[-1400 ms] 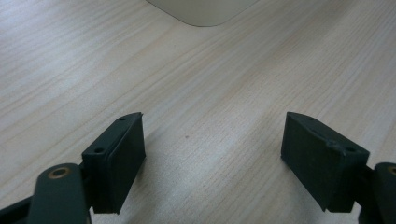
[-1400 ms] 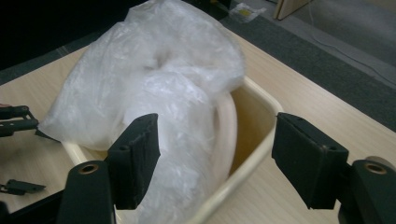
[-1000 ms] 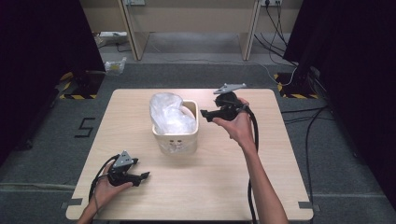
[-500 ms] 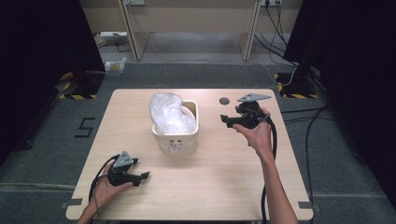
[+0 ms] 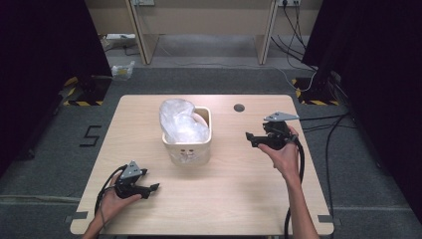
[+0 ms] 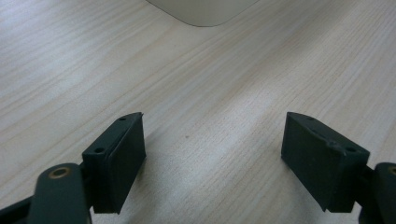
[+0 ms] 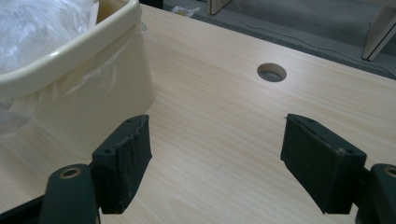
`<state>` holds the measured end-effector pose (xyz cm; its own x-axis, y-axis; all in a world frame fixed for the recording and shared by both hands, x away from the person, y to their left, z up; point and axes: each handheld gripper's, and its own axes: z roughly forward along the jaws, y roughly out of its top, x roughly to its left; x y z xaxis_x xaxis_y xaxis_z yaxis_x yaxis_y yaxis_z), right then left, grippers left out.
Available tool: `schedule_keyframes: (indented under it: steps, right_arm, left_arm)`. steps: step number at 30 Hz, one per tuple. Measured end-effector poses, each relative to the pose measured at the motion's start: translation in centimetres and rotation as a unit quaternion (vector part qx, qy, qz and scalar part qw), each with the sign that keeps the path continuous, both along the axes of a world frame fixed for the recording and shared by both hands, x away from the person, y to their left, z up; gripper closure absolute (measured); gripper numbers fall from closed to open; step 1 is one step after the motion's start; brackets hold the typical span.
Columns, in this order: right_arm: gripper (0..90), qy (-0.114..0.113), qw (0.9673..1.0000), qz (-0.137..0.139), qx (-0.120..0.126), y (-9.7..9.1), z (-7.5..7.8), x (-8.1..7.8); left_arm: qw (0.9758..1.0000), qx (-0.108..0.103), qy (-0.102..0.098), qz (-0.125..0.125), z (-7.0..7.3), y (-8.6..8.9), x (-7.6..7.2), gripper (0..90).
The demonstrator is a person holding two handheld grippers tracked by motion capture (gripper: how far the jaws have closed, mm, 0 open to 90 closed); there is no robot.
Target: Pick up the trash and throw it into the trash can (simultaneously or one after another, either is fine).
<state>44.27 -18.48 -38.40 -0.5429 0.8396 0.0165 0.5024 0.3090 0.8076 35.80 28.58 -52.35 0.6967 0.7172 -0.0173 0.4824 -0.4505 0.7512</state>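
Left hand-held gripper [image 5: 152, 187] and right hand-held gripper [image 5: 249, 136], both jaws wide apart, empty.

The light wooden tabletop [image 5: 224, 199] carries a cream plastic bin [image 5: 188, 142] a little behind its middle, and a crumpled clear plastic bag [image 5: 179, 119] sits inside the bin and rises over its far rim. A small round hole [image 5: 239, 107] is in the tabletop near the far edge, to the right of the bin and apart from it. On the grey floor [image 5: 59, 164] beyond the left edge is a dark mark shaped like a 5 [image 5: 90, 135], and black cables [image 5: 333, 139] lie on the floor beyond the right edge.
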Motion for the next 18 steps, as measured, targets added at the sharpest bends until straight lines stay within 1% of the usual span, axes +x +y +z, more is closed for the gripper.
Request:
schedule_keyframes:
  steps: [2, 4, 5, 8, 11, 12, 15, 18]
  right_arm:
    - [24.2, 0.000, 1.0000, -0.001, -0.001, -0.2, -0.4, -0.3]
    - [24.1, 0.005, 0.9999, -0.002, -0.012, -0.2, -0.6, -0.5]
    - [23.8, -0.002, 0.9999, -0.005, -0.015, -0.3, -0.8, -0.7]
    - [23.8, -0.003, 0.9999, -0.001, -0.014, -0.3, -1.2, -1.3]
    - [23.7, -0.003, 0.9993, -0.003, -0.038, -0.2, -1.4, -1.8]
    - [23.8, -0.010, 0.9991, -0.005, -0.040, -0.2, -1.5, -2.0]
    - [23.8, -0.009, 0.9993, 0.000, -0.036, -0.2, -1.7, -2.5]
    - [23.7, -0.009, 0.9990, -0.002, -0.043, -0.3, -2.0, -2.9]
  left_arm:
    - [1.0000, -0.001, 0.001, 0.000, 0.0, 0.0, 0.0, 20.7]
    - [1.0000, -0.001, 0.001, 0.000, 0.0, 0.0, 0.0, 20.7]
    - [1.0000, -0.001, 0.001, 0.000, 0.0, 0.0, 0.0, 20.7]
    - [1.0000, -0.001, 0.001, 0.000, 0.0, 0.0, 0.0, 20.7]
    - [1.0000, -0.001, 0.001, 0.000, 0.0, 0.0, 0.0, 20.7]
    - [1.0000, -0.001, 0.001, 0.000, 0.0, 0.0, 0.0, 20.7]
    - [1.0000, -0.001, 0.001, 0.000, 0.0, 0.0, 0.0, 20.7]
    - [1.0000, -0.001, 0.001, 0.000, 0.0, 0.0, 0.0, 20.7]
